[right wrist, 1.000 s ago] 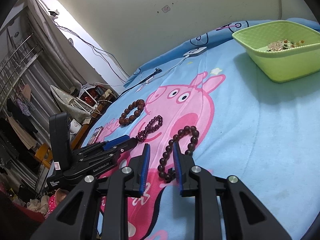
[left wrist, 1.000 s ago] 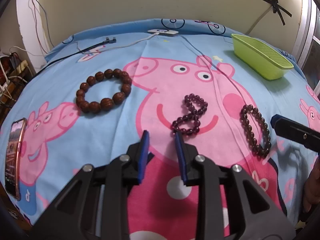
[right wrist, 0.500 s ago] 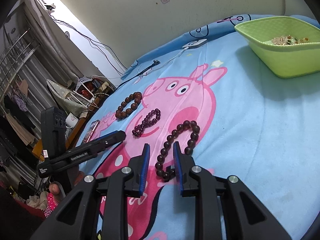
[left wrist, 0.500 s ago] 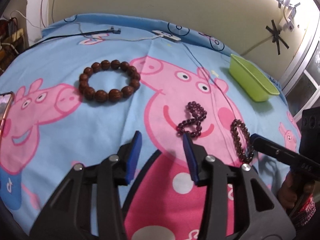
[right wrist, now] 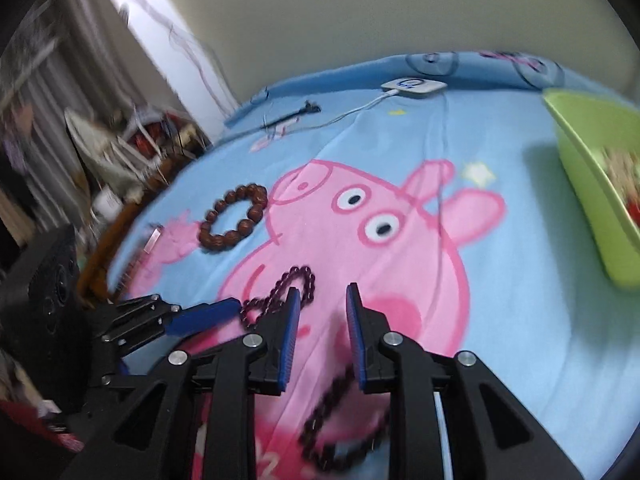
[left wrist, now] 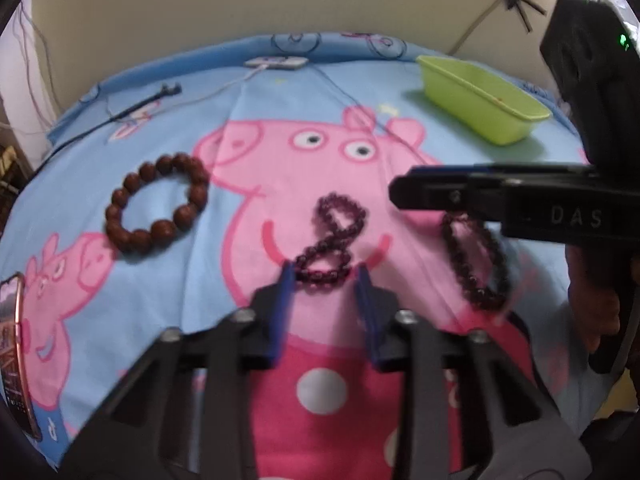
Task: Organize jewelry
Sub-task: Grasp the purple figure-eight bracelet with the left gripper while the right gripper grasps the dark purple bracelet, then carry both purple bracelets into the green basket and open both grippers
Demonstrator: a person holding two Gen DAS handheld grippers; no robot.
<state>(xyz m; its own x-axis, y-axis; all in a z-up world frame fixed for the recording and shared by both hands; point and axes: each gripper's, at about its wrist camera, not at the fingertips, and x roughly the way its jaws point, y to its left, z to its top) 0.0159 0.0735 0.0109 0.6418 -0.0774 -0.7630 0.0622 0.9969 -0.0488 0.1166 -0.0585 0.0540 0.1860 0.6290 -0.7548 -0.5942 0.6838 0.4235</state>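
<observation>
Blue cotton sheet (left wrist: 168, 280) with a large pink cartoon-pig print covers the bed and carries three bead bracelets. Big round reddish-brown wooden beads form an open ring (left wrist: 158, 201), lying flat well to the left. Small glossy purple beads make a strand twisted into a figure-eight (left wrist: 331, 236) on the pig's mouth; its near loop sits between the blue-padded tips of the left hand-held gripper (left wrist: 324, 280), whose jaws are closing, pads not visibly pressing on the beads. A third bracelet of dark maroon round beads (right wrist: 344, 420) hangs as a limp oval loop from the right hand-held gripper (right wrist: 322, 316), off the sheet; that gripper's blue ribbed pads stand narrowly apart in its own view, and the pinch point is blurred, so I cannot tell exactly where it grips. Lime-green plastic tub (left wrist: 480, 96), rectangular with sloped walls, rests at the far right of the bed, holding blurred gold-and-red pieces (right wrist: 622, 168). White charging puck (right wrist: 413, 86) with cable lies near the headboard wall.
</observation>
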